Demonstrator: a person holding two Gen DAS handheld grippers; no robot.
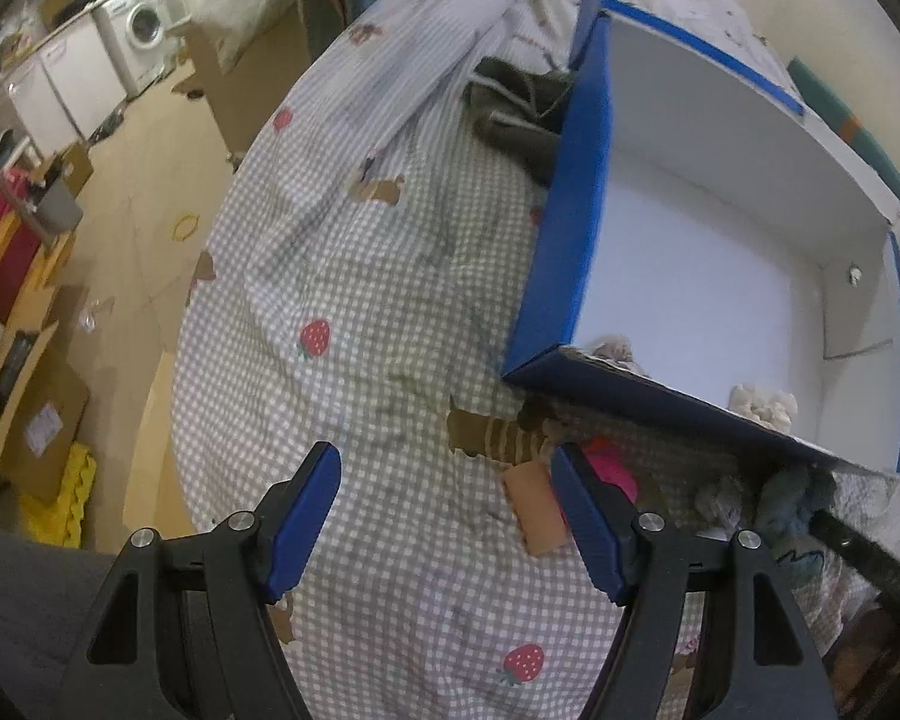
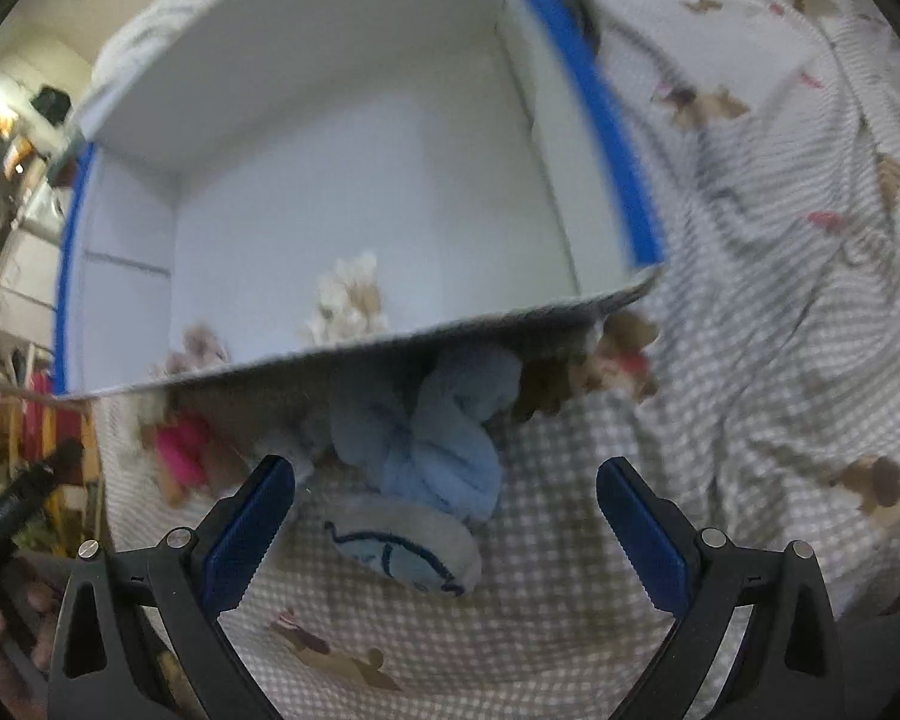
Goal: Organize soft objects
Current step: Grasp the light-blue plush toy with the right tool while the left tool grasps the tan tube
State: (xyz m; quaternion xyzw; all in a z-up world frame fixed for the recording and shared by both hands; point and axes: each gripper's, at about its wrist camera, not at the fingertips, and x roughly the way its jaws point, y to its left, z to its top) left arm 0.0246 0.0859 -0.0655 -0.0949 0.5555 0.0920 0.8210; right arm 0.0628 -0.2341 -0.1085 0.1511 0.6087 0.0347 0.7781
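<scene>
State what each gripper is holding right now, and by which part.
Nothing is held. The left gripper is open over the checked bedsheet. The right gripper is open too, with the blue plush lying ahead of it, ungrasped.

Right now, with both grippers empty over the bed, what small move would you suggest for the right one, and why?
Probably ease the right gripper forward and down onto the light blue plush. Its jaws stand wide open with nothing between them, and the plush lies on the checked bedcover right ahead, just outside the blue box.
</scene>
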